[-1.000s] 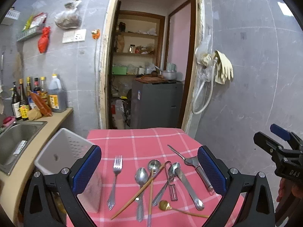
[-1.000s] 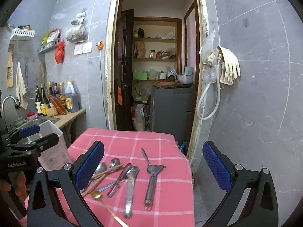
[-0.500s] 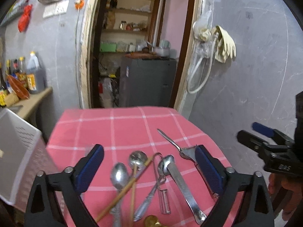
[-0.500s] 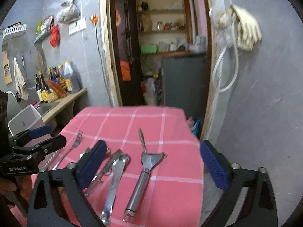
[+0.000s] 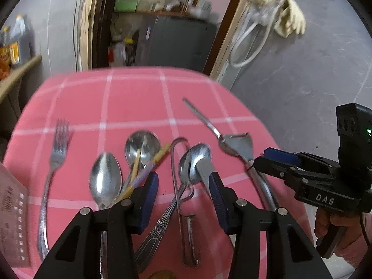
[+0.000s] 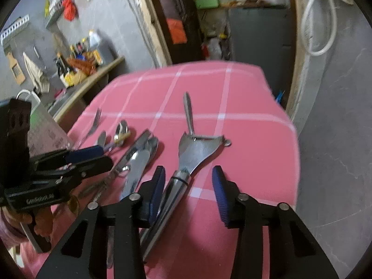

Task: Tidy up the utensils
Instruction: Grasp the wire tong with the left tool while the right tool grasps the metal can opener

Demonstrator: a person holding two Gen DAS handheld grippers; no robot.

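left tongs (image 5: 183, 193) part-open, empty, straddling the ornate-handled steel spoon (image 5: 186, 174) in the mid-pile, lined up to pinch | right tongs (image 6: 188, 186) part-open, empty, around the steel peeler (image 6: 186, 162) handle at right | both on pink checked worktop (image 5: 130, 97) | white perforated caddy (image 5: 11, 209) near left, likely destination

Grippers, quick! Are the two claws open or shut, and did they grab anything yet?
Left gripper: open, holding nothing, low over the spoons.
Right gripper: open, holding nothing, its jaws either side of the peeler handle.
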